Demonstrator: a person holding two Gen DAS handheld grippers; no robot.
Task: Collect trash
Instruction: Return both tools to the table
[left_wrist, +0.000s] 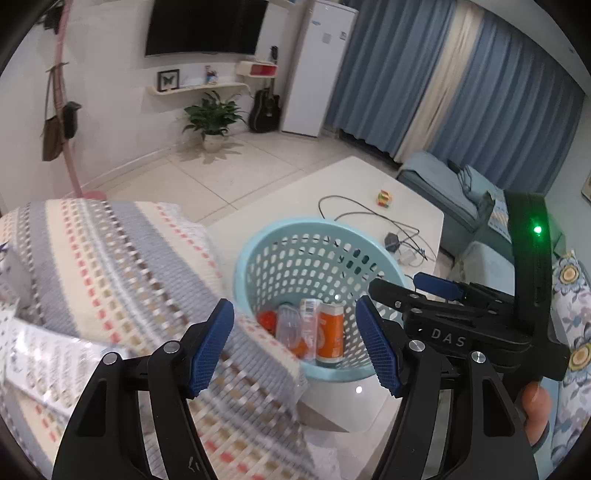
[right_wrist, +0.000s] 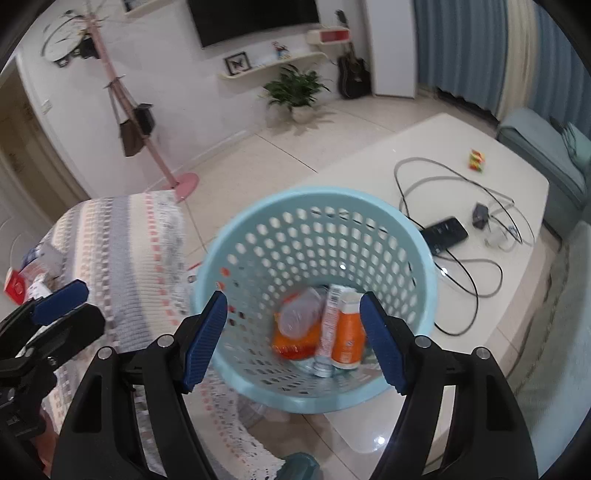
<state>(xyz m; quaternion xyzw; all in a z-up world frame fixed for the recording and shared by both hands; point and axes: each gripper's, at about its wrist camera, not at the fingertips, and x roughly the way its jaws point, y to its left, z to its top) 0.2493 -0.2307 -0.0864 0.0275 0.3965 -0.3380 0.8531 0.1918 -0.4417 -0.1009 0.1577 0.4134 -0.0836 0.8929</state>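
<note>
A light blue perforated basket (left_wrist: 258, 243) (right_wrist: 424, 266) stands on the near end of a white table (left_wrist: 369, 177) (right_wrist: 443, 147). Inside lie an orange can (left_wrist: 330, 334) (right_wrist: 347, 339), a clear plastic bottle (left_wrist: 288, 326) (right_wrist: 301, 314), a white wrapper (right_wrist: 330, 325) and an orange packet (right_wrist: 291, 345). My left gripper (left_wrist: 295, 345) is open and empty, hovering over the basket's near rim. My right gripper (right_wrist: 293, 339) is open and empty above the basket; it also shows in the left wrist view (left_wrist: 436, 291). The left gripper shows at the left edge of the right wrist view (right_wrist: 55, 306).
A striped patterned cushion (left_wrist: 110, 266) (right_wrist: 122, 258) lies left of the basket. On the table are black cables (right_wrist: 461, 221), a phone (right_wrist: 445, 232), a charger (right_wrist: 480, 216) and a colourful cube (left_wrist: 384, 197) (right_wrist: 476, 160). A blue sofa (left_wrist: 443, 181) is to the right, a pink coat stand (right_wrist: 166, 170) on the floor.
</note>
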